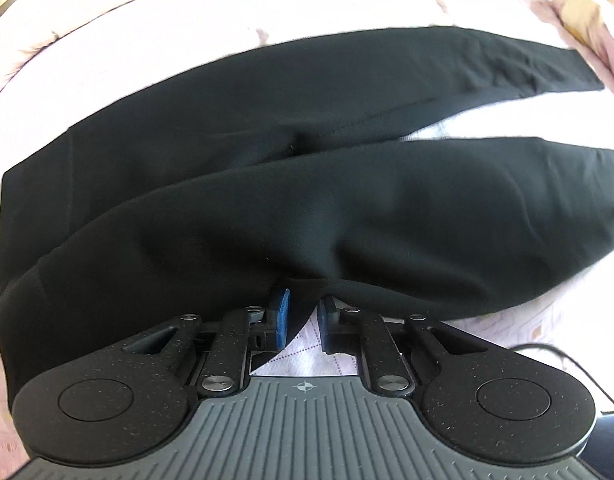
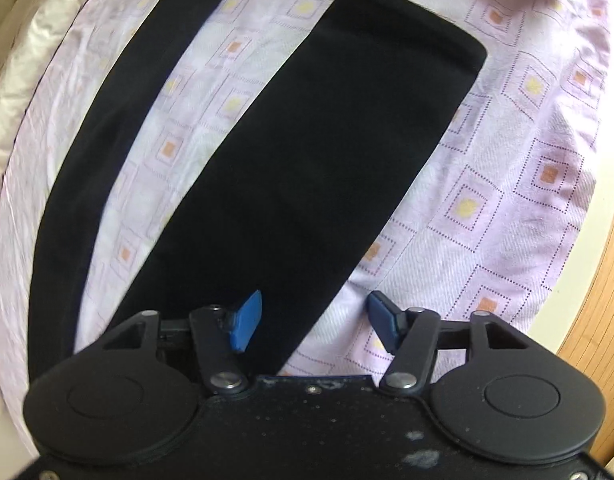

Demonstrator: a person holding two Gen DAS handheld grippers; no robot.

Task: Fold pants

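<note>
Black pants [image 1: 307,120] lie spread on a bed, waist at the left and both legs running right in the left wrist view. My left gripper [image 1: 305,308] is shut on the pants' near edge, and the cloth bunches and rises over its blue pads [image 1: 282,316]. In the right wrist view the two legs run away from me: the wide near leg [image 2: 327,140] and the narrower far leg [image 2: 119,120]. My right gripper [image 2: 314,296] is open astride the near leg's right edge, one finger over the black cloth and the other over the sheet, with neither pad pressing on it.
The bed has a pale pink sheet [image 2: 507,200] with square patterns. A cream quilt [image 2: 35,80] bunches along the left. The bed's edge and a wooden floor [image 2: 603,320] are at the right. A pink cloth [image 1: 611,56] lies past the leg ends.
</note>
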